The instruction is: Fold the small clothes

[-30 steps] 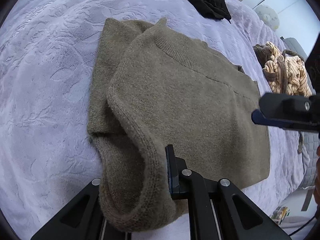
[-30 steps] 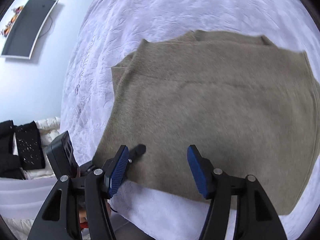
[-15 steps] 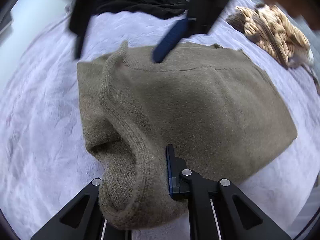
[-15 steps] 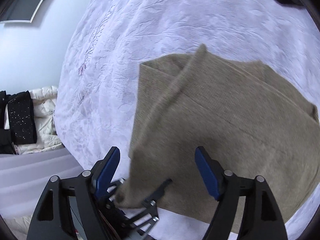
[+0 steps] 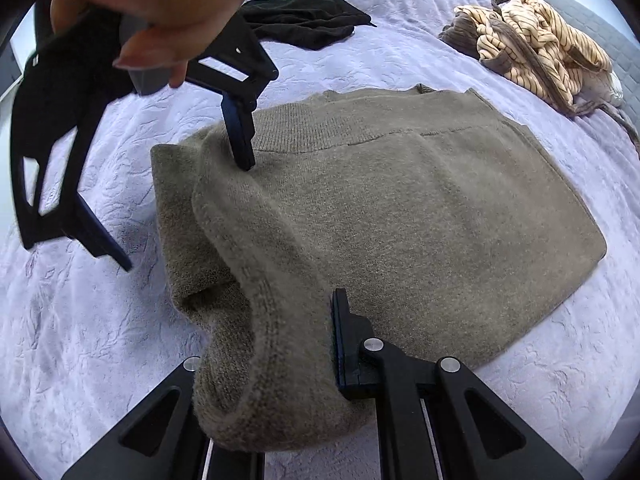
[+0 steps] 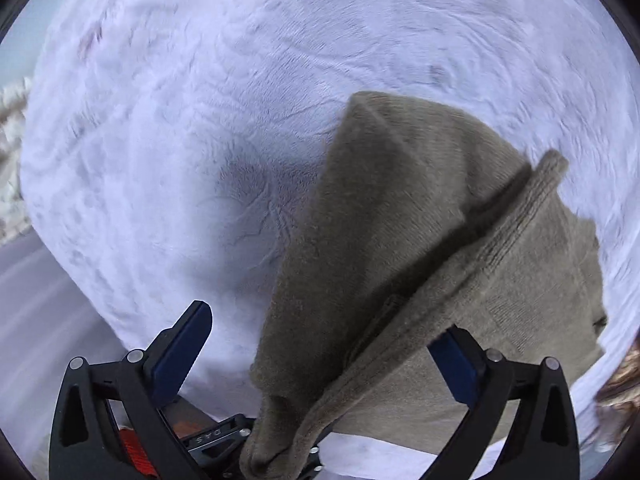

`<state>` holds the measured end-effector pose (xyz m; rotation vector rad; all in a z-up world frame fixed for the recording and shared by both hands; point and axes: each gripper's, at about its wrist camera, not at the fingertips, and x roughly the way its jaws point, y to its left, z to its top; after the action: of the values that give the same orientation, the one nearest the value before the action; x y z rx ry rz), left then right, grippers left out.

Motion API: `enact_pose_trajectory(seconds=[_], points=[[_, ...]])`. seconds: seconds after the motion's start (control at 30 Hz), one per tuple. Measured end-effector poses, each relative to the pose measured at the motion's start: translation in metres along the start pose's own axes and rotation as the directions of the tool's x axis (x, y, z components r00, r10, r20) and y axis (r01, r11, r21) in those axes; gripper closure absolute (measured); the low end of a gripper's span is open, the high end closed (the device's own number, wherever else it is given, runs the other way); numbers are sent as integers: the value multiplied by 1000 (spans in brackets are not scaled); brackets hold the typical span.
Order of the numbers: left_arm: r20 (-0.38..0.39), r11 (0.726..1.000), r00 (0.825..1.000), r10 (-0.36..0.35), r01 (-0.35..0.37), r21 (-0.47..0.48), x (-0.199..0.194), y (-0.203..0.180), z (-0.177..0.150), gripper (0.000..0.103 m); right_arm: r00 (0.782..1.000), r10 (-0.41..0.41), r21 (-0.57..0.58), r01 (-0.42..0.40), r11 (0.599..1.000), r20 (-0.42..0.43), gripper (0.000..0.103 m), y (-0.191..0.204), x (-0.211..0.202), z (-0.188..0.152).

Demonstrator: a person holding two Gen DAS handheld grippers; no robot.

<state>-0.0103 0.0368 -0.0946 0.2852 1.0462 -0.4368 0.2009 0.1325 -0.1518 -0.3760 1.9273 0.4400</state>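
A lavender embossed bedspread (image 5: 400,60) carries a black garment (image 5: 304,20) — and, well apart, striped tan clothing (image 5: 540,48).

This is a bedroom in a home: nearly the whole field is a wide bed under a pale lilac bedspread (image 5: 440,32) with an embossed leafy pattern, soft enough to dimple. Everyday clothes lie about on it, an olive knitted sweater (image 5: 400,216) spread flat in the middle, a black garment (image 5: 304,20) crumpled toward the far edge and a tan-and-brown striped garment (image 5: 536,44) heaped at the far right. A grey padded headboard (image 5: 600,24) runs behind the striped heap, and plain white walls close the room beyond.
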Motion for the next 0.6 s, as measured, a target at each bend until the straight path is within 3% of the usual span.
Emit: enact_pose_trajectory(seconds=[0.1,0.13,0.17,0.2,0.23,0.27,0.33,0.43,0.5,0.6], points=[[13,1000,1000,12,-12,21,-3,-4,1,91,999,-46,39,46,998,-7,1,-6,7,5],[15,1000,1000,14,-15,24,-4,-4,1,91,999,-40,68,40,997,6,8,-12,6,4],[15,1000,1000,15,-16,23,-6,-4,2,91,999,-41,87,38,995,28,37,-18,3,2],[15,1000,1000,18,-18,16,-7,-3,2,91,997,-52,110,45,993,56,57,-26,-1,-3],[15,1000,1000,12,-12,6,-10,-1,3,91,995,-13,126,0,992,96,72,-36,-7,-9],[16,1000,1000,4,-4,-8,-13,1,5,91,988,47,130,-66,989,144,82,-44,-14,-18],[23,1000,1000,-9,9,-22,-20,2,9,91,969,103,134,-136,982,227,86,-60,-27,-37],[49,1000,999,-22,22,2,-36,-8,18,91,910,224,110,-277,954,349,87,-86,-47,-73],[72,999,997,-23,20,37,-48,-20,26,91,859,294,96,-364,926,419,87,-104,-57,-95],[99,996,994,-35,27,82,-64,-44,42,91,766,372,72,-475,877,525,87,-138,-71,-135]])
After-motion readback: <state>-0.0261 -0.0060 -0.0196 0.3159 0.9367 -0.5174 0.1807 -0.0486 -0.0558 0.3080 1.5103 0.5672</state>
